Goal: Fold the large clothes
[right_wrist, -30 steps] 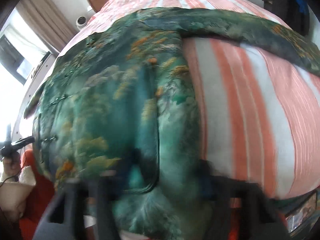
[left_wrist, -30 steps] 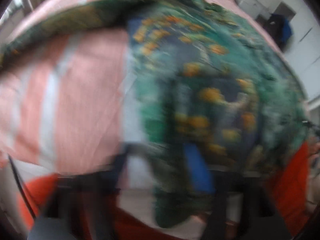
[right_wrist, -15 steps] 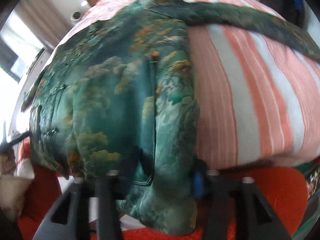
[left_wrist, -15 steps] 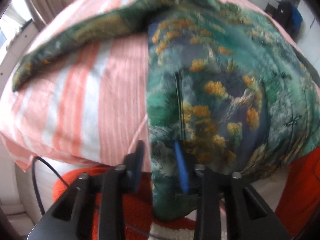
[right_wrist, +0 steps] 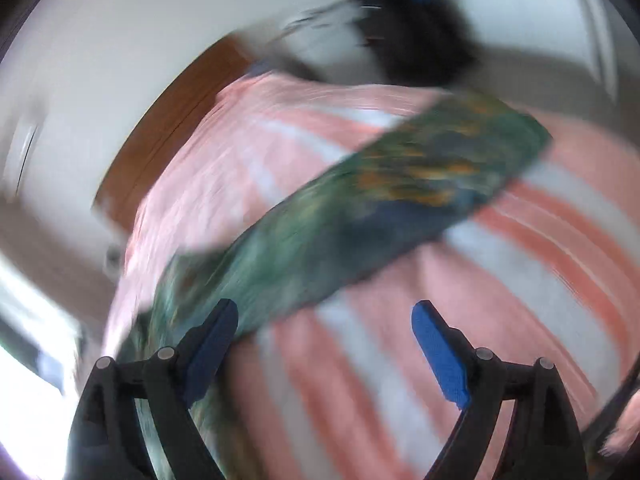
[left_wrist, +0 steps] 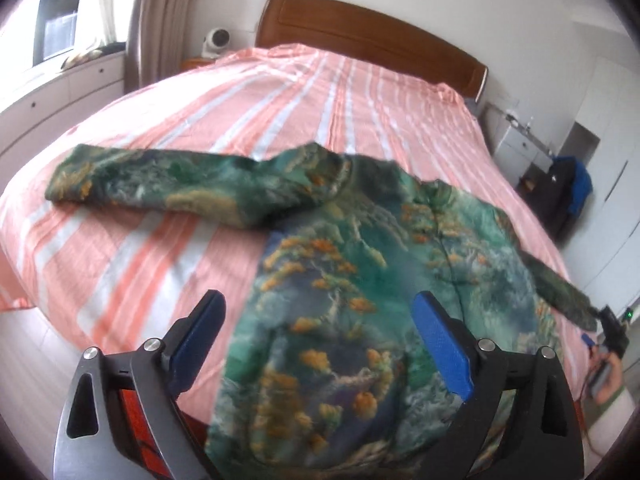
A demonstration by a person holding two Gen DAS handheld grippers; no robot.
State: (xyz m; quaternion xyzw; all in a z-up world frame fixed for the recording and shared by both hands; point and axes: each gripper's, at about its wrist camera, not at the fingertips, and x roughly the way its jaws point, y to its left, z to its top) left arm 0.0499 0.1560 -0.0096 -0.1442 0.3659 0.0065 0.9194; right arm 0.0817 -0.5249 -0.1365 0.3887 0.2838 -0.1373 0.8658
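A large green garment (left_wrist: pixel 360 280) with orange and blue landscape print lies spread on a pink-and-white striped bed (left_wrist: pixel 280 92). Its hem hangs over the near edge, and one sleeve (left_wrist: pixel 160 184) stretches out to the left. My left gripper (left_wrist: pixel 320 304) hovers above the hem, its jaws opening wide, the blue pads clear of the cloth. In the blurred right wrist view the other sleeve (right_wrist: pixel 380 208) runs diagonally across the bed (right_wrist: pixel 520 280). My right gripper (right_wrist: pixel 324 312) hangs above it, jaws opening, nothing pressed between the pads.
A wooden headboard (left_wrist: pixel 360 44) closes the far end of the bed. A white drawer unit (left_wrist: pixel 60 92) and a curtain (left_wrist: pixel 160 20) stand on the left. A white cabinet (left_wrist: pixel 516 144) and a dark bag (left_wrist: pixel 564 192) stand on the right.
Both grippers have let go of the garment's hem and their jaws have spread wide. The left one has lifted and tipped up. The right one has swung towards the outstretched sleeve, rolling.
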